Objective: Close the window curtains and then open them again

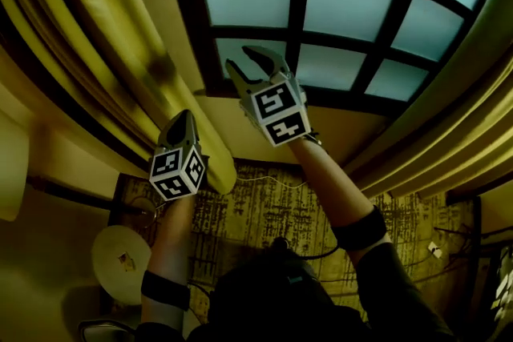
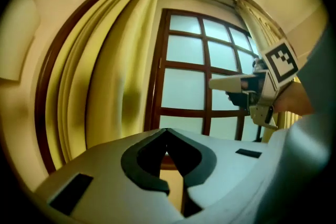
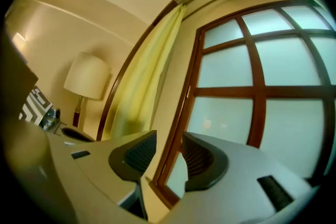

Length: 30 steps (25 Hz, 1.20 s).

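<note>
Yellow curtains hang gathered at both sides of a dark-framed window (image 1: 321, 4) with frosted panes: the left curtain (image 1: 104, 36) and the right curtain (image 1: 457, 124). My left gripper (image 1: 183, 120) is shut and empty, close beside the left curtain's lower folds. My right gripper (image 1: 240, 58) is open in front of the window's lower rail, holding nothing. In the left gripper view the shut jaws (image 2: 167, 136) point at the window (image 2: 210, 76), with the left curtain (image 2: 105, 81) to their left and the right gripper (image 2: 212, 83) to their right. In the right gripper view the open jaws (image 3: 169, 147) face the window frame (image 3: 191, 92), beside the curtain (image 3: 142, 86).
A lamp with a pale shade (image 3: 88, 76) stands left of the left curtain. A patterned rug (image 1: 264, 204) lies on the floor below the window, with a pale round thing (image 1: 120, 252) at its left edge. Cream wall shows under the sill (image 1: 337, 128).
</note>
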{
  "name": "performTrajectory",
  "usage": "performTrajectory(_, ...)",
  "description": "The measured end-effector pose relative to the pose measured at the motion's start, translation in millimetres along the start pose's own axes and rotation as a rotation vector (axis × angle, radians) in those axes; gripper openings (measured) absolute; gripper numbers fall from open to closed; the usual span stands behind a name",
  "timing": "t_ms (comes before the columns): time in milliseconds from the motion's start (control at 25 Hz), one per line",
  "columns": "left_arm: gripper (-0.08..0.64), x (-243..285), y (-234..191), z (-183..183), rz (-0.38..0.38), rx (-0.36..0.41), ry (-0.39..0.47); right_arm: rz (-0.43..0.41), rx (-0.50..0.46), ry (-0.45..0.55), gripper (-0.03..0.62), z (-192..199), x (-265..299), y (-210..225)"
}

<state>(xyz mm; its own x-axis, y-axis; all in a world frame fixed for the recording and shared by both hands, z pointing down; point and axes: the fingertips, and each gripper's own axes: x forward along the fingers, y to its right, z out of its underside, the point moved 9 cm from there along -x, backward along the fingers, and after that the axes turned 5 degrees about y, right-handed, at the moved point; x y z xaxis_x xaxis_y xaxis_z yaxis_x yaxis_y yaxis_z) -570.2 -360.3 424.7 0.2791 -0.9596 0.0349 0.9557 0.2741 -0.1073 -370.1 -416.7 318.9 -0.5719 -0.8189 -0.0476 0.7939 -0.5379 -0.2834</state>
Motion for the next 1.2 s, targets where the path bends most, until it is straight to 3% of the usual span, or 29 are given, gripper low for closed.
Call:
performTrajectory(120,0.008,-12,15,14,0.042,0.015,-0.028,0.036,0.045,-0.104,0.118,46,-40,-5)
performTrajectory(280,0.008,-32,36,30,0.102,0.054,-0.055,0.113,0.138,-0.2,0.003,99,-96,-9)
performTrajectory(680,0.008,-79,73,81,0.237,0.041,-0.121,0.275,0.247,-0.416,0.002,173,-242,-47)
performTrajectory(1000,0.008,-110,134,103,0.293,0.059,-0.16,0.383,0.311,-0.46,0.003,181,-342,-31)
performTrajectory(1200,0.008,-131,180,119,0.286,0.079,-0.174,0.393,0.331,-0.475,0.002,199,-406,-12)
